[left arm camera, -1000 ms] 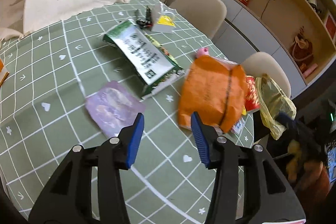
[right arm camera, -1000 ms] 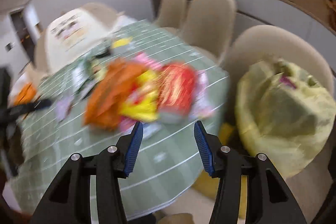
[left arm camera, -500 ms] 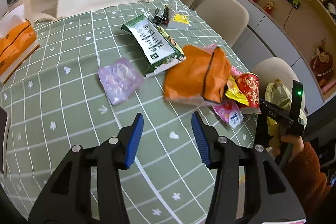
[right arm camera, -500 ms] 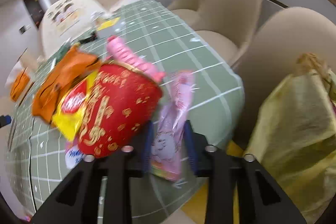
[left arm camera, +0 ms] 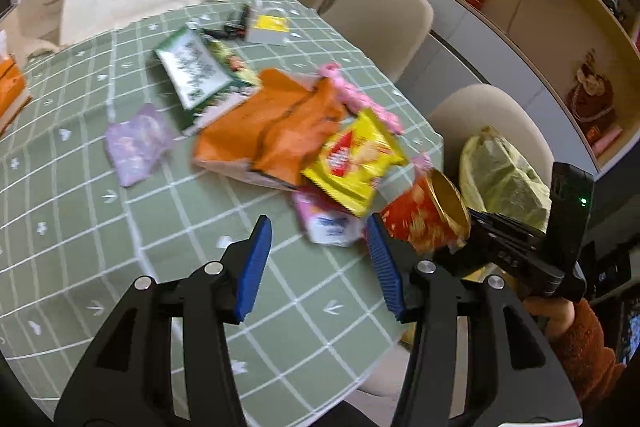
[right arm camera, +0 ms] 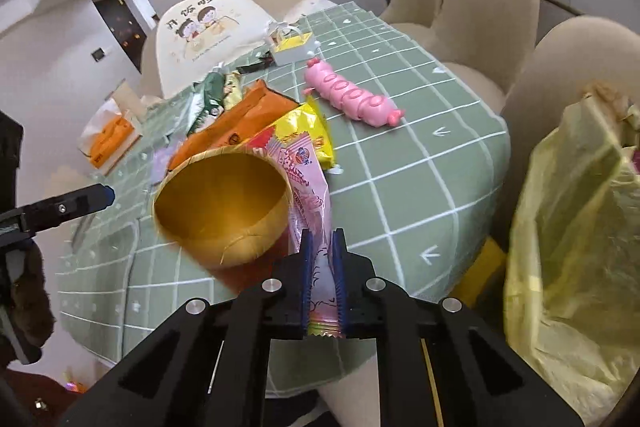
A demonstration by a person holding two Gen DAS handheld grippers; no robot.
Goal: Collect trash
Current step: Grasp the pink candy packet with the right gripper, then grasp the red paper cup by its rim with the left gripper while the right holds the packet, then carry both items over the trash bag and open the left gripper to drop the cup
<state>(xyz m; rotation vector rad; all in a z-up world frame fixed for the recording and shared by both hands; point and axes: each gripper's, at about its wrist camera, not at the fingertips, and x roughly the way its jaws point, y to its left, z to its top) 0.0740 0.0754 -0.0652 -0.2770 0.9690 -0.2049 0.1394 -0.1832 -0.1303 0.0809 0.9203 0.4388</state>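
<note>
The counter [left arm camera: 80,235], under a green checked cloth, fills the left and centre of the left wrist view; beige chairs [left arm camera: 384,15] stand along its far edge toward the upper right; a yellow trash bag [right arm camera: 580,235] slumps on a chair at the right edge of the right wrist view, beside the counter's rim.

The trash lies in a loose heap across the middle of the cloth: an orange packet [left arm camera: 272,131] at centre, a green-and-white packet [left arm camera: 196,75] above and left of it, a yellow snack bag [left arm camera: 352,163] overlapping the orange one's right side, a lilac wrapper [left arm camera: 136,143] apart at the left; a pink toy [right arm camera: 352,99] lies alone in the upper centre of the right wrist view.

A red paper cup [right arm camera: 220,207] with a gold inside sits at centre left of the right wrist view, its mouth toward the camera, touching a pink wrapper [right arm camera: 308,195].

The right gripper [right arm camera: 322,267] has just been closing its jaws and now pinches the pink wrapper's lower end.

The left gripper [left arm camera: 318,263] hovers over bare cloth at lower centre, jaws apart and holding nothing.
</note>
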